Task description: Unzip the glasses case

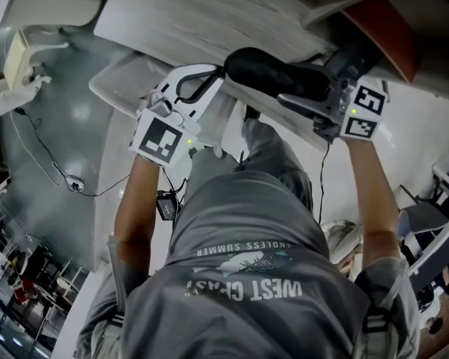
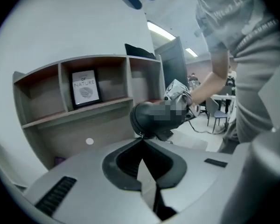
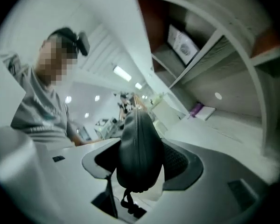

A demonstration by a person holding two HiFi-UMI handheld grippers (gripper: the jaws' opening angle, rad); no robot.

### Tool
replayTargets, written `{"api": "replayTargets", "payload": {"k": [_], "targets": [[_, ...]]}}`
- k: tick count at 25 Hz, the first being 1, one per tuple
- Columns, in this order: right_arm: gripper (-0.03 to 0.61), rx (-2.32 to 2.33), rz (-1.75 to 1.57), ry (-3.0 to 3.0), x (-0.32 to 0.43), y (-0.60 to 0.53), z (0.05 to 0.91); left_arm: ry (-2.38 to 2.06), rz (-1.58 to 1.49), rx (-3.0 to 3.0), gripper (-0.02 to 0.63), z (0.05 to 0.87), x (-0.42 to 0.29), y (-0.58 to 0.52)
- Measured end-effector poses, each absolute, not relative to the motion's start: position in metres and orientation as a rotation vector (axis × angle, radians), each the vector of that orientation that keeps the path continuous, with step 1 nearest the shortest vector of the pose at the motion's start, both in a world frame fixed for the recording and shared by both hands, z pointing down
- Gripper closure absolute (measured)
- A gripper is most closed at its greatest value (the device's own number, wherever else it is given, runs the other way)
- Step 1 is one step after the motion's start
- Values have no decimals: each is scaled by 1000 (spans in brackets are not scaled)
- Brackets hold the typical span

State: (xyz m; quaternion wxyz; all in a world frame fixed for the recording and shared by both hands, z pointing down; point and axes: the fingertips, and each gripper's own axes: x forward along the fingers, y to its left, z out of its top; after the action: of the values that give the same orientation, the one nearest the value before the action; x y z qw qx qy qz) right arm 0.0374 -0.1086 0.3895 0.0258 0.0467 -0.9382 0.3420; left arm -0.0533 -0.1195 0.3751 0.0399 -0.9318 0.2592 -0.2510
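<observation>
A black zipped glasses case (image 1: 273, 73) is held up in the air in front of a shelf unit. My right gripper (image 1: 314, 96) is shut on it. In the right gripper view the case (image 3: 137, 148) stands on edge between both pads, its zip line faces me, and a short cord loop (image 3: 127, 202) hangs from its near end. My left gripper (image 1: 213, 79) reaches the case's left end. In the left gripper view its jaw tips (image 2: 141, 141) meet at the small zip pull (image 2: 139, 135) under the rounded end of the case (image 2: 151, 118).
A wooden shelf unit (image 2: 46, 115) with a framed print (image 2: 85, 88) stands behind the case. A pale table top (image 1: 202, 13) lies below, with a purple item (image 3: 196, 110) on it. A cable (image 1: 52, 163) trails over the floor at left.
</observation>
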Motion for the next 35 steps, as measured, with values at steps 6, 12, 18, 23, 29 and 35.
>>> {"api": "replayTargets", "payload": {"k": [6, 12, 18, 23, 29, 35], "targets": [[314, 379, 1329, -3014, 41, -112, 381, 1005, -626, -2955, 618, 371, -55, -126], [330, 273, 1100, -2790, 47, -97, 399, 789, -824, -2912, 618, 387, -52, -115], [331, 174, 883, -2662, 43, -93, 407, 566, -1035, -2790, 617, 394, -54, -107], [333, 142, 621, -2550, 40, -86, 415, 294, -1228, -2628, 617, 407, -53, -92], [334, 172, 391, -2470, 33, -85, 419, 191, -1393, -2576, 617, 414, -56, -85], [337, 188, 362, -2430, 30, -83, 419, 185, -1424, -2598, 617, 403, -58, -87]]}}
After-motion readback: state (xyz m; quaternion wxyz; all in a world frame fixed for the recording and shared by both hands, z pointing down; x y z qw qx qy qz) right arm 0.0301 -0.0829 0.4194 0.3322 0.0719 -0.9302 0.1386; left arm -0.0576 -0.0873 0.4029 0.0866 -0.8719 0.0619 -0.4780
